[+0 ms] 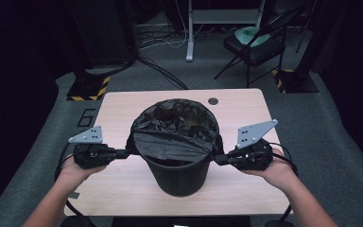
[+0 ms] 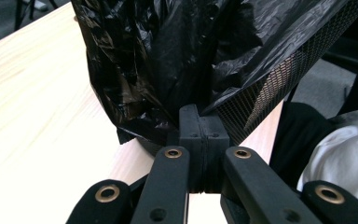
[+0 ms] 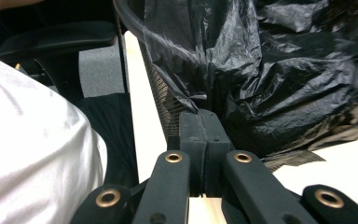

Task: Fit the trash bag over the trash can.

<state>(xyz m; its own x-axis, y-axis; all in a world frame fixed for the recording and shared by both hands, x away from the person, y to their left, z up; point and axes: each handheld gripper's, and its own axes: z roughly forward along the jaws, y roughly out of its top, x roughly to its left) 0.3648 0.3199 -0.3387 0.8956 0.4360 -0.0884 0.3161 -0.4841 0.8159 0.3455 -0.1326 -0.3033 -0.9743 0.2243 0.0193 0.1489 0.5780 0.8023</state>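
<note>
Both grippers, left gripper (image 1: 121, 153) and right gripper (image 1: 221, 159), are clamped on the bin bag's (image 1: 170, 144) edge, draped over the mesh bin (image 1: 179, 179) mid-table. Lining seems underway; next, pulling the edge down evenly.

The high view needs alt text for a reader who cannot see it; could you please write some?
A black mesh bin on a wooden table, lined with a black bag. The left hand-held gripper and right hand-held gripper pinch the bag's edge at opposite sides.
</note>
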